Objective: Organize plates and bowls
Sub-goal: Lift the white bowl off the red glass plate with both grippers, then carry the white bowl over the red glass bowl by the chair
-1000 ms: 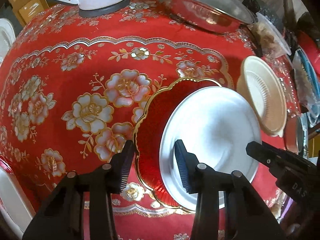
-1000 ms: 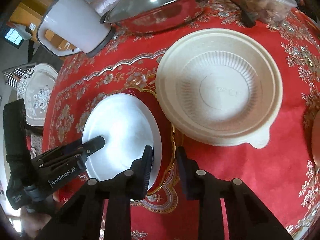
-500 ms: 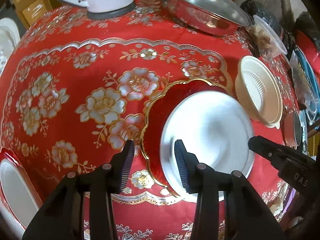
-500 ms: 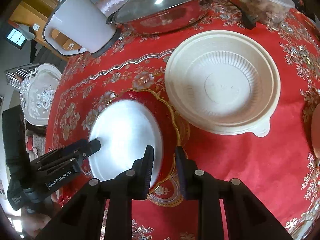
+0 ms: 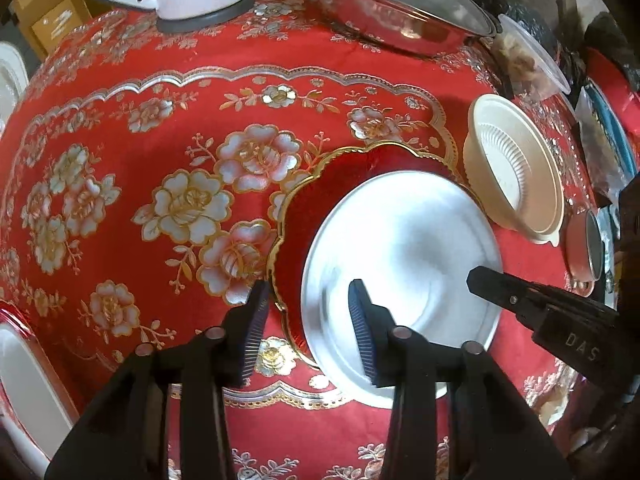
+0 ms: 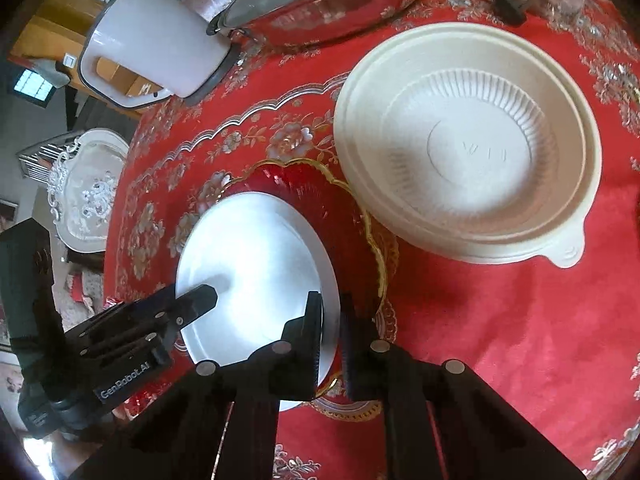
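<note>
Silver plate point(image 5: 404, 256) lies in red gold-rimmed plate point(image 5: 316, 200). Left gripper point(image 5: 306, 320) fingers spread, released; right gripper point(image 6: 330, 336) fingers nearly clenched, straddling silver rim. Cream bowl point(image 6: 468, 152) right.

The tabletop point(image 5: 120, 128) is covered by a red cloth with gold-and-silver flowers. Directly on it are set a scalloped red gold-rimmed plate point(image 5: 316, 216), a ribbed cream plastic bowl point(image 6: 468, 152), a white electric kettle point(image 6: 156, 52) and a lidded steel pan point(image 5: 396, 12).
</note>
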